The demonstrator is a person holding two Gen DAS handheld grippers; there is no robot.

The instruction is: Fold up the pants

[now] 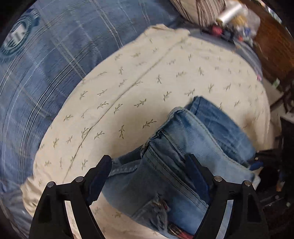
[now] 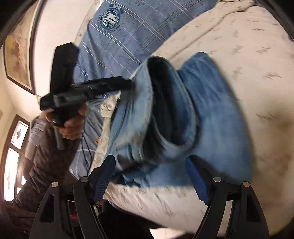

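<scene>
In the right wrist view, at the far left, a hand (image 2: 73,126) in a dark patterned sleeve (image 2: 44,165) is seen gripping the handle of the left hand-held gripper (image 2: 102,85), which is held above the bed and reaches toward the upper edge of the pants (image 2: 202,119); its jaws are seen from the side and blurred, so their spread cannot be read there. In the left wrist view the same hand-held gripper is seen pointing steeply down, its two fingers (image 1: 100,176) standing wide apart, with the folded denim lying between and below them and no pad pressing on it. The right hand-held gripper (image 2: 150,179) is angled down toward the near edge of the folded pants, its blue-padded jaws also spread wide and closed on nothing.

The pants are found folded into a compact bundle on the cream leaf-print cover (image 1: 165,73) of the bed, with a blue plaid blanket (image 1: 55,64) beyond. Motion blur softens both views. The bundle's lower end is cut off by the frame in the left wrist view, where a ripped patch (image 1: 161,205) is shown. A framed picture (image 2: 18,53) and a window (image 2: 12,147) are shown only by the right wrist view; a striped pillow (image 1: 198,11) and blurred clutter (image 1: 233,23), too smeared to identify, only by the left.
</scene>
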